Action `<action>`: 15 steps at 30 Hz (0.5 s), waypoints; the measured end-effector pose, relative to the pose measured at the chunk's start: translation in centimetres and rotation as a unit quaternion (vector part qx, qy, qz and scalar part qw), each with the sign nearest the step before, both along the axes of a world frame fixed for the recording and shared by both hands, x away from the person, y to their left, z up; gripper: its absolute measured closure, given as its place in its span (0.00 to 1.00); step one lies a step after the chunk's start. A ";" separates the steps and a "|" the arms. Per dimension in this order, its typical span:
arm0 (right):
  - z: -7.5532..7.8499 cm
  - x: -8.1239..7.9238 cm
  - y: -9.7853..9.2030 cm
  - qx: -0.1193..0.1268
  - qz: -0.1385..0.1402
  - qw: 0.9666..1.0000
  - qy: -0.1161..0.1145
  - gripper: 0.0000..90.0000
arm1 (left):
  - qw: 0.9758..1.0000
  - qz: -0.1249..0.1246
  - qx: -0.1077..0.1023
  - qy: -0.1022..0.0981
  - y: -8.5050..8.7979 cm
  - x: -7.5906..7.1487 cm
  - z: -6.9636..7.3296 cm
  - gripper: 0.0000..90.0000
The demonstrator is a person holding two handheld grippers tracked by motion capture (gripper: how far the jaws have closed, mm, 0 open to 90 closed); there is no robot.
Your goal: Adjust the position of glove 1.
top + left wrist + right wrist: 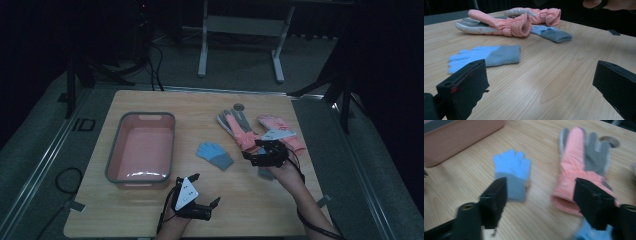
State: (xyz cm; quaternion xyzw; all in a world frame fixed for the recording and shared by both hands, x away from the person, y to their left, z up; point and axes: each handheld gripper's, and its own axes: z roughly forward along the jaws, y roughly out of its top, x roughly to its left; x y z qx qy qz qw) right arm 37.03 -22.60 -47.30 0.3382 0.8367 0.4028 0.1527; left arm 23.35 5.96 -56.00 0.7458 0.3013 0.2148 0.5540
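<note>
A blue knit glove with a grey cuff [215, 155] [486, 56] [512, 170] lies flat at the table's middle. To its right lies a pink ski glove with a grey palm [236, 127] [499, 23] [579, 165], and a second pink glove [277, 125] [536, 13] beyond it. Another blue glove [265, 173] [551, 33] [584, 232] rests under my right hand. My right gripper [251, 151] [540, 200] hovers open over bare table, between the flat blue glove and the pink glove's cuff. My left gripper [206, 189] [541, 85] sits open near the front edge, holding nothing.
A pink basin with a grey rim [112, 150] [461, 137] stands on the table's left half and looks empty. A round cable hole [239, 106] [610, 141] sits near the far edge. Dark floor and a metal stand's legs [202, 55] lie beyond the table.
</note>
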 end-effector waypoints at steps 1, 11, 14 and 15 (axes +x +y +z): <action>-0.1 0.1 0.4 -0.001 0.009 1.000 0.001 0.33 | 1.000 0.000 0.000 0.000 0.0 0.0 0.0 0.00; -1.7 1.7 5.6 -0.034 0.073 0.997 0.020 0.49 | 1.000 -0.001 -0.001 0.000 0.0 0.0 0.0 0.00; -2.2 2.2 6.5 -0.042 0.082 0.996 0.023 0.54 | 1.000 -0.002 -0.001 -0.001 0.0 0.0 0.0 0.00; -2.9 3.0 7.5 -0.049 0.093 0.994 0.032 0.58 | 1.000 -0.002 0.000 -0.001 0.0 0.0 0.0 0.00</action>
